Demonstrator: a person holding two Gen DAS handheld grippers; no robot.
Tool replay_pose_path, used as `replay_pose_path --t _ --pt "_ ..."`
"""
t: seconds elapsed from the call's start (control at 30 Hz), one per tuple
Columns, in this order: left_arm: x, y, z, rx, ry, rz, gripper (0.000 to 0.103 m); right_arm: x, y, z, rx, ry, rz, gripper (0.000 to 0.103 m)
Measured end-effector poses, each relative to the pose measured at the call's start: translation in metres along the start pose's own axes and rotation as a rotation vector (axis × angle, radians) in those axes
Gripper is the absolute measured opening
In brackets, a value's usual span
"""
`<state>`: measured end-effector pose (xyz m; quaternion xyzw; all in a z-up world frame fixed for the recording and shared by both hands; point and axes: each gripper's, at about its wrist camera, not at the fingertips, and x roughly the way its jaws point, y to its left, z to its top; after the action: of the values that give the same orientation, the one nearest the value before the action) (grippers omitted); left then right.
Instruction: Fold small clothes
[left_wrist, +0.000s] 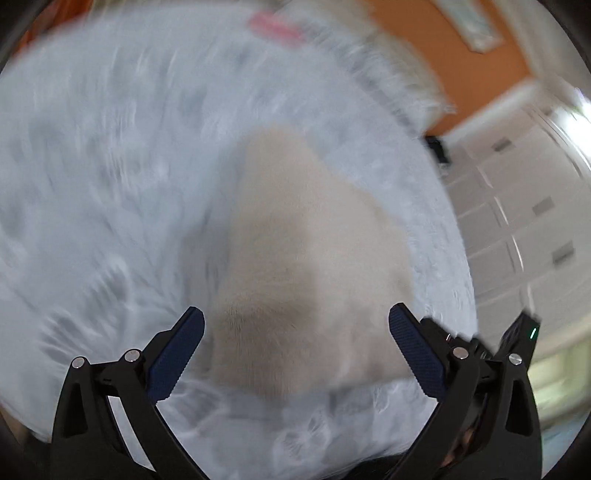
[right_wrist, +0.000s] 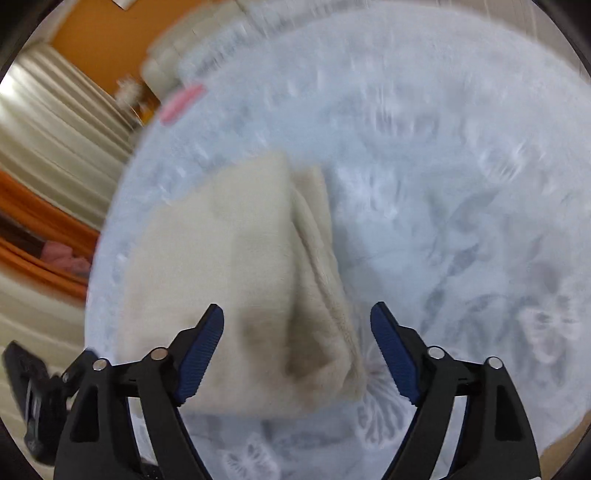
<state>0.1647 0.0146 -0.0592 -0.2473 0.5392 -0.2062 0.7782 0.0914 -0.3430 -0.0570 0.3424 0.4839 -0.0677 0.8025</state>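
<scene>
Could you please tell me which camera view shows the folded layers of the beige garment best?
The right wrist view: the beige garment shows its stacked folded edge there. The left wrist view shows only a blurred, flat beige shape.

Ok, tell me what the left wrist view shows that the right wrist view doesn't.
Left wrist only: white drawer fronts at the right.

Right wrist only: pale curtains at the left, and the layered folded edge of the beige garment.

Both: that garment lying on the pale blue bedspread, a pink item far off, orange wall, and open, empty grippers.
</scene>
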Motion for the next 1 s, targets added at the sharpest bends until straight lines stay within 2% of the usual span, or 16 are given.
replay_pose_path --t 0.03,0.1,0.13,0.17,0.3,0.37,0.43,0.5,0.53,0.57,0.6,0.63,0.67,0.7,0.83,1.0 --pt "0.018 0.007 0.003 -0.055 0.046 -0.022 0.097 0.019 -0.005 0.000 0.036 0.061 0.029 0.080" --pt "0.047 0.019 0.008 -0.129 0.105 -0.041 0.084 0.045 -0.013 0.001 0.104 0.136 0.099 0.074" --pt "0.052 0.019 0.011 -0.123 0.110 -0.047 0.072 0.043 -0.010 0.005 0.086 0.112 0.128 0.043" --pt "0.049 0.016 0.016 -0.111 0.102 -0.066 0.059 0.041 -0.005 0.008 0.066 0.115 0.158 0.039" --pt "-0.003 -0.006 0.039 -0.009 -0.003 -0.165 0.049 -0.021 0.053 0.018 -0.117 -0.052 0.253 0.036" --pt "-0.038 -0.008 0.053 0.018 -0.053 -0.197 0.050 -0.047 0.081 0.014 -0.210 -0.112 0.311 0.037" --pt "-0.051 0.000 0.058 0.026 -0.067 -0.187 0.056 -0.041 0.089 0.007 -0.242 -0.119 0.324 0.042" --pt "-0.049 0.016 0.054 0.046 -0.100 -0.063 0.067 0.000 0.083 0.000 -0.236 -0.030 0.304 0.051" --pt "-0.040 0.029 0.048 0.043 -0.111 0.034 0.077 0.026 0.076 -0.004 -0.222 0.033 0.248 0.053" --pt "-0.033 0.037 0.046 0.035 -0.105 0.086 0.079 0.056 0.065 -0.011 -0.197 0.116 0.122 0.050" --pt "-0.023 0.050 0.041 0.002 -0.076 0.178 0.078 0.063 0.059 -0.014 -0.174 0.135 0.087 0.050" --pt "-0.020 0.059 0.036 -0.024 -0.061 0.191 0.078 0.054 0.053 -0.016 -0.133 0.113 0.148 0.050" --pt "-0.029 0.063 0.031 -0.041 -0.082 0.119 0.078 0.031 0.056 -0.018 -0.124 0.049 0.164 0.051" --pt "-0.039 0.061 0.027 -0.038 -0.120 0.106 0.079 0.012 0.061 -0.020 -0.158 -0.014 0.146 0.052" --pt "-0.076 0.030 0.010 0.103 -0.242 0.177 0.097 -0.049 0.083 -0.047 -0.318 -0.172 0.008 0.062" --pt "-0.101 -0.017 -0.030 0.344 -0.279 0.297 0.098 -0.079 0.095 -0.097 -0.439 -0.300 -0.174 0.074"
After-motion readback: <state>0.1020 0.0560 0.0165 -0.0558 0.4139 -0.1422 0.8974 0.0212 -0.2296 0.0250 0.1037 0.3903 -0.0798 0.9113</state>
